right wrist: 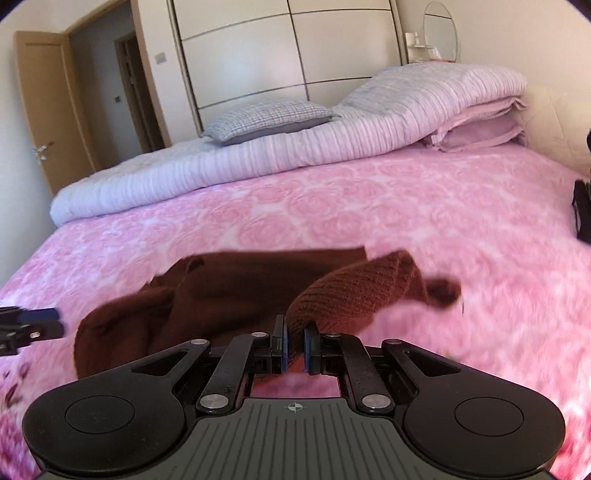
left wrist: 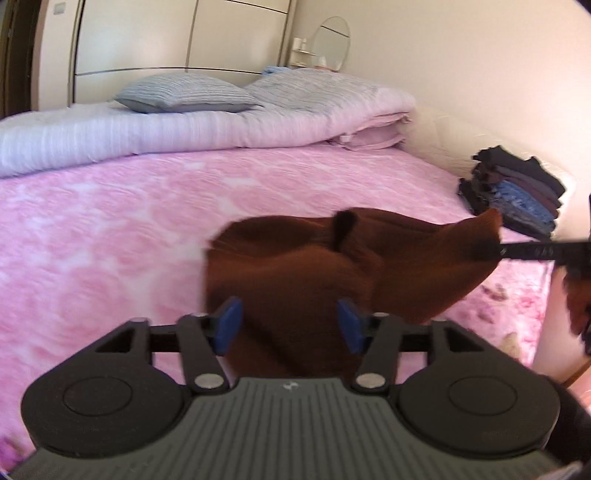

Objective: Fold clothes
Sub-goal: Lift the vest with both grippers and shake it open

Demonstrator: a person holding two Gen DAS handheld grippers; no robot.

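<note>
- Rust-brown knit, that is the sweater I am folding; it lies rumpled on my side of the pink rose-patterned bedspread, blurred in both views.
- Far left in the right wrist view, a wooden door stands open beside the pale wardrobe.
- Along the far side of the bed runs a folded lilac striped quilt, with a checked grey pillow lying on top of it.
- My left gripper is released: its blue pads stand wide apart, and the brown cloth lies between and beneath them. I cannot tell whether either pad touches it.
- From the right wrist view, that same left gripper shows at the left edge, just beside the sweater's left end.
- My right gripper is clenched on a ribbed fold of the sweater; the fingers are nearly together with the knit pinched between them, and the fold is lifted off the bedspread, rising forward and to the right.
- In the left wrist view the sweater's right corner is pulled up into a peak where a dark finger of my right gripper reaches in from the right edge.
- Further right, a stack of folded dark and blue clothes sits at the bed's edge against the wall, well apart from the sweater.
- A round mirror stands in the far right corner of the room.
</note>
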